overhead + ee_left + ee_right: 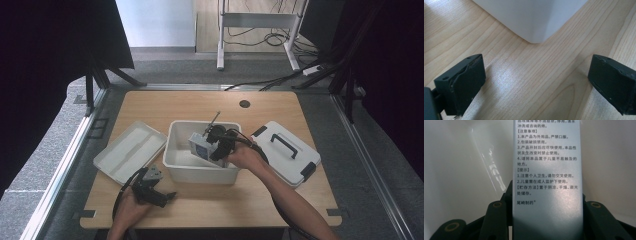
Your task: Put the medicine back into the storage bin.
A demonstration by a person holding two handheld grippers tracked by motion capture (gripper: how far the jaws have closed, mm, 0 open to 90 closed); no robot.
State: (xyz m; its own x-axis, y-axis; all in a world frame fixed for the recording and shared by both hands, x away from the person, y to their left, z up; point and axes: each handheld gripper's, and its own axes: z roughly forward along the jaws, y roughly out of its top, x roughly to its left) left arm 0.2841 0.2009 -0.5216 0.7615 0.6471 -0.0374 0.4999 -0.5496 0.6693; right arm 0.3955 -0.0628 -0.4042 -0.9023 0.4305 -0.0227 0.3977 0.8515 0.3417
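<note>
Presently on the table (pixel 200 102), itemised:

1. Bin (pixel 176 170), white, open-topped, near the table's middle. In the left gripper view one rounded corner of it (pixel 536 22) stands on the wood just ahead of the jaws.

2. Box (pixel 201 148), small, silver-grey, printed with black text on the face seen in the right gripper view (pixel 547 182). Held inside the bin's opening, tilted, above the floor of the bin; whether it touches the floor cannot be told.

3. Right gripper (pixel 212 145), carried by the person's right hand (pixel 245 156), reaching into the bin from the right side. Jaws clamped on the box, one pad against each long side of it, as the right gripper view shows.

4. Left gripper (pixel 167 197), in the left hand (pixel 131 210), low at the table's near left edge, just beside the bin's front left corner. Jaws spread wide apart, bare wood between them, nothing held.

5. Lid (pixel 287 152), white with a black handle and black clips, lying flat to the right of the bin.

6. Tray (pixel 129 150), white, shallow, lying to the left of the bin, near it.
</note>
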